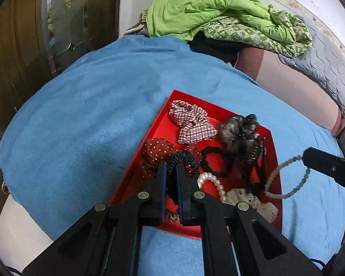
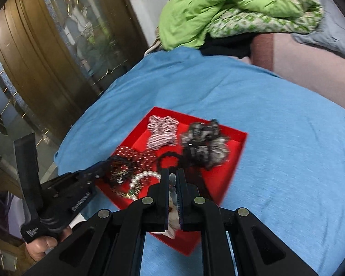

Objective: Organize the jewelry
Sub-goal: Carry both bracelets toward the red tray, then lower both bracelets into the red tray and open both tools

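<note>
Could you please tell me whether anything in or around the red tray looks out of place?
Mostly tidy, but the pale beaded bracelet hangs from the right gripper across the red tray rim, half outside.

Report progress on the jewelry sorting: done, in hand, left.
Done: nothing looks sorted; the scrunchies and pearl bracelet lie mixed in the red tray. In hand: left gripper clamps a dark coiled hair tie; right gripper holds a pale beaded bracelet. Left: everything else.

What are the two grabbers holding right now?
Left gripper: closed on a black coiled hair tie.
Right gripper: closed on a pale green bead bracelet.
</note>
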`<state>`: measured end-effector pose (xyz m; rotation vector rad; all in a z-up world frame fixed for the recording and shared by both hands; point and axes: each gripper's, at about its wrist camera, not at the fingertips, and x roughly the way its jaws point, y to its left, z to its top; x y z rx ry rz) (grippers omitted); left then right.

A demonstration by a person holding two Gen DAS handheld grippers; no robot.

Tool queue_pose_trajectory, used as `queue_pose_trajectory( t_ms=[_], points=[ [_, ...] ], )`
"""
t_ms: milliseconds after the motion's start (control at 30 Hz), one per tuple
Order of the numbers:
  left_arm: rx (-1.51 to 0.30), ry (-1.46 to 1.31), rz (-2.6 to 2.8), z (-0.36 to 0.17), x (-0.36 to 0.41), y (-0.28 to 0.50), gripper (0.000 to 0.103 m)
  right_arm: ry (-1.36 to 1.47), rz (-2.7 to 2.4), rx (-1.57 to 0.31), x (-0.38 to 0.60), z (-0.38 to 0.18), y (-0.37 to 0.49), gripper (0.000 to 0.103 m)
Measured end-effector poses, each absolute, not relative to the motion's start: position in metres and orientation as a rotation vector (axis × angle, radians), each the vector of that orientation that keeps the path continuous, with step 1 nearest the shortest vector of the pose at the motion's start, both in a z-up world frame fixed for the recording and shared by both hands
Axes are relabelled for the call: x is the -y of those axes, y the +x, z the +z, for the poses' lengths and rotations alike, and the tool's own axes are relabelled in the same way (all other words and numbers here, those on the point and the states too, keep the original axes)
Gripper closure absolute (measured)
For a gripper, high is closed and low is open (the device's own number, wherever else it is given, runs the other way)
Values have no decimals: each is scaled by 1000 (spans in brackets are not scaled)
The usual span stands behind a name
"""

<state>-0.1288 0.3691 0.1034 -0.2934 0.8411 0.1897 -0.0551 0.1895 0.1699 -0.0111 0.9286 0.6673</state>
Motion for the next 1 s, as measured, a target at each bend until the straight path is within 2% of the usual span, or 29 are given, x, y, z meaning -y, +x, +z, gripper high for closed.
queue_pose_trajectory(
  t_ms=[433, 767, 833, 900, 1000],
  points=[
    [-855, -325, 178, 80, -396, -72, 95, -115, 645, -953, -273, 136, 13, 96],
    [-868, -324, 170, 67, -398, -58, 94, -79, 607, -1020, -270, 111, 41, 95],
    [-863, -338, 161, 69, -398, -61, 92, -60, 618, -1016, -268, 113, 39, 95],
    [-856, -341, 158, 72, -399, -62, 84, -57, 625, -1006, -268, 116, 37, 92],
    [-840, -336, 159, 79, -397, -66, 71, -54, 624, -984, -266, 123, 32, 76]
  ],
)
